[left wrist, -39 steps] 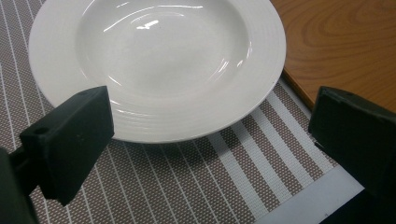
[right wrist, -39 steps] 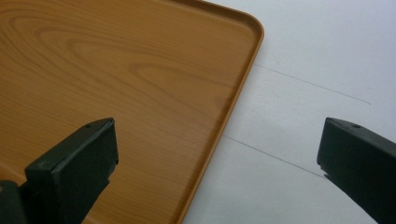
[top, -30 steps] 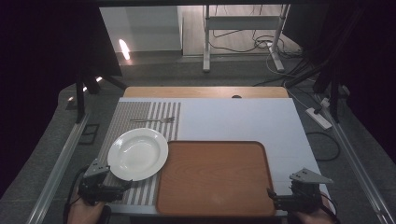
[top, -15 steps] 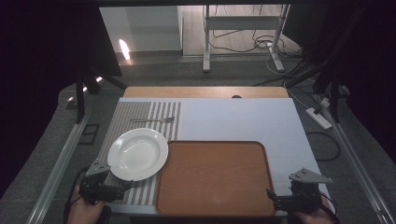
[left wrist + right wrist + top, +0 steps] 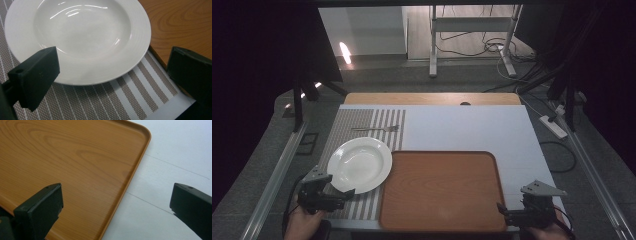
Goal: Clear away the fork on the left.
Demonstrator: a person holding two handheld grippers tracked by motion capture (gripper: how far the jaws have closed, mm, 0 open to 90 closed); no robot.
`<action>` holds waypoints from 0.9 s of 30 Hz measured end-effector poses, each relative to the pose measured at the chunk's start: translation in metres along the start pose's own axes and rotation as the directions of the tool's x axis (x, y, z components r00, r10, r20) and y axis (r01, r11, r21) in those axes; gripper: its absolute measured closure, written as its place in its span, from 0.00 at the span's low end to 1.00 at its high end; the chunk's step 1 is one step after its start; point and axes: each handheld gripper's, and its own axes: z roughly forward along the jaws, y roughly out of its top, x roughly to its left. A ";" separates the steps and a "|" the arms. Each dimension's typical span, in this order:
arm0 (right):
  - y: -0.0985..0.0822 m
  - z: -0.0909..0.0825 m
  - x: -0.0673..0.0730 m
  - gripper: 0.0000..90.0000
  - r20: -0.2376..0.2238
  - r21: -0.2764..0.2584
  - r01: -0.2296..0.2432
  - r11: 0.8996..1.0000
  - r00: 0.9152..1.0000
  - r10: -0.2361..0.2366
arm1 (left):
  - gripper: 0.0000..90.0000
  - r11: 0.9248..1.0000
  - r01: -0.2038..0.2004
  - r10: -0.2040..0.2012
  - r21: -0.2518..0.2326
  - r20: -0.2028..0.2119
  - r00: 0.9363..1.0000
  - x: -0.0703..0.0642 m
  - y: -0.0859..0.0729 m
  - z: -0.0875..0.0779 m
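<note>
A white deep plate [image 5: 360,165] [image 5: 77,35] lies on a striped placemat [image 5: 357,125], its right rim just over the edge of a wooden tray [image 5: 439,190] [image 5: 65,157]. My left gripper [image 5: 343,197] [image 5: 112,75] stands open at the plate's near rim, one jaw over the rim and one toward the tray's corner. Down at the tray's near right corner my right gripper [image 5: 502,212] [image 5: 117,205] is open, its jaws astride the tray's right edge with nothing held. A fork [image 5: 377,129] lies on the placemat behind the plate.
The white tabletop [image 5: 472,127] stretches behind and right of the tray. A wooden strip [image 5: 432,98] runs along the far edge. Metal rails [image 5: 277,170] flank the table. A power strip [image 5: 553,127] and cables lie on the floor at right.
</note>
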 end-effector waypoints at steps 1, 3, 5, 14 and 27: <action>0.000 0.000 0.000 0.00 0.000 0.000 0.000 1.000 1.000 0.000 | 0.00 1.000 0.000 0.000 0.000 0.002 1.000 0.000 0.000 0.001; 0.000 0.000 0.000 0.00 0.000 0.001 -0.001 1.000 1.000 0.001 | 0.00 1.000 -0.003 0.003 0.003 0.001 1.000 0.001 0.002 0.003; 0.000 0.000 0.000 0.00 -0.001 0.002 0.000 1.000 1.000 0.000 | 0.00 1.000 -0.003 0.003 0.002 0.002 1.000 0.002 0.004 0.004; 0.000 0.001 0.000 0.00 -0.001 0.010 0.004 1.000 1.000 -0.004 | 0.00 1.000 0.001 -0.001 -0.002 0.046 0.999 0.009 0.016 0.008; 0.001 0.002 -0.001 0.00 -0.003 0.014 0.000 1.000 1.000 0.000 | 0.00 0.999 -0.045 0.045 -0.010 0.041 0.998 0.026 0.036 0.024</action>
